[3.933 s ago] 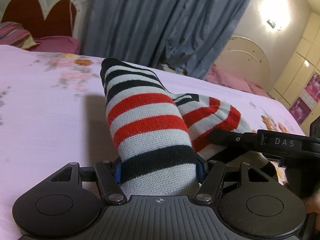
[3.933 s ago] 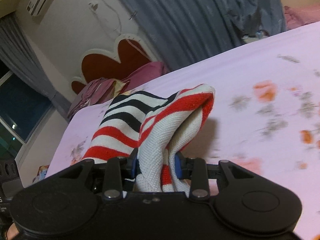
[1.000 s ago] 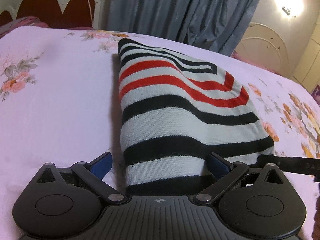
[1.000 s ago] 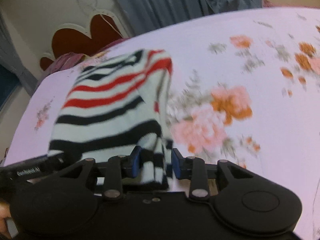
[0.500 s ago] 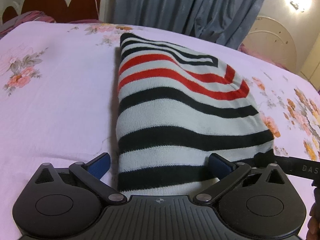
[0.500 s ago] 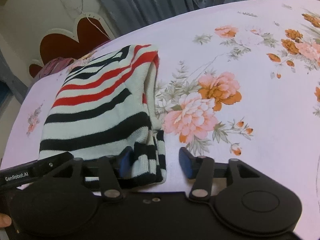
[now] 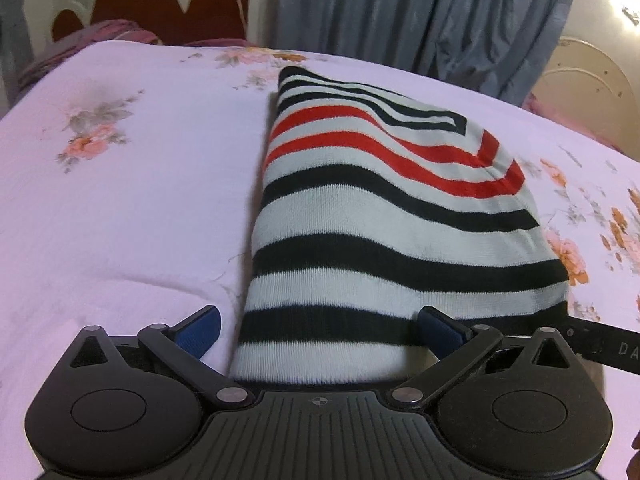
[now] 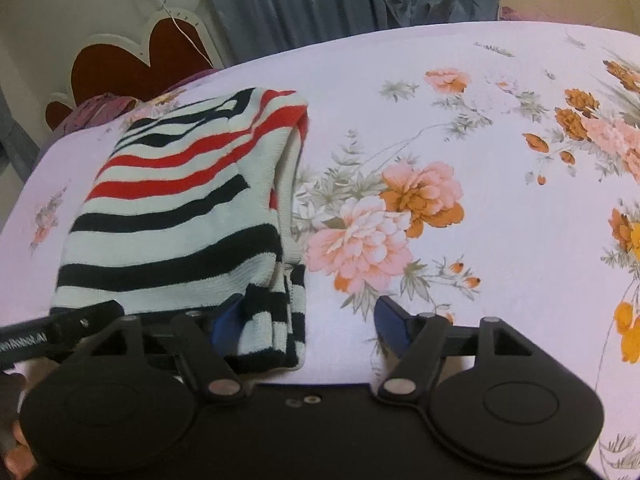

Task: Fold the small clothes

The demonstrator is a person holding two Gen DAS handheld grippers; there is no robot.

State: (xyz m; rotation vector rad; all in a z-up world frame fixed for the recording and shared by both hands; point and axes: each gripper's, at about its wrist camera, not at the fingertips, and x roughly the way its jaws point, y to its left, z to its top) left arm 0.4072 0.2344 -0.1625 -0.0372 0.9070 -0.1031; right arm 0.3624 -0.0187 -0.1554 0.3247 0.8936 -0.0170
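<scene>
both tools are spread wide as i read them. my left tool (image 7: 318,330) has its blue pads (image 7: 200,330) apart at the near hem of the striped knit top (image 7: 380,216), gripping nothing; the left pad sits on the bed sheet (image 7: 120,208), the right pad against the cloth. the top lies folded flat on the bed, black, red and pale stripes running across it. further right, my right tool (image 8: 308,320) is open as well, straddling the top's near right corner (image 8: 280,320), and its left pad seems to touch the fabric, though that edge is dim. floral sheet (image 8: 500,208) spreads to the right.
</scene>
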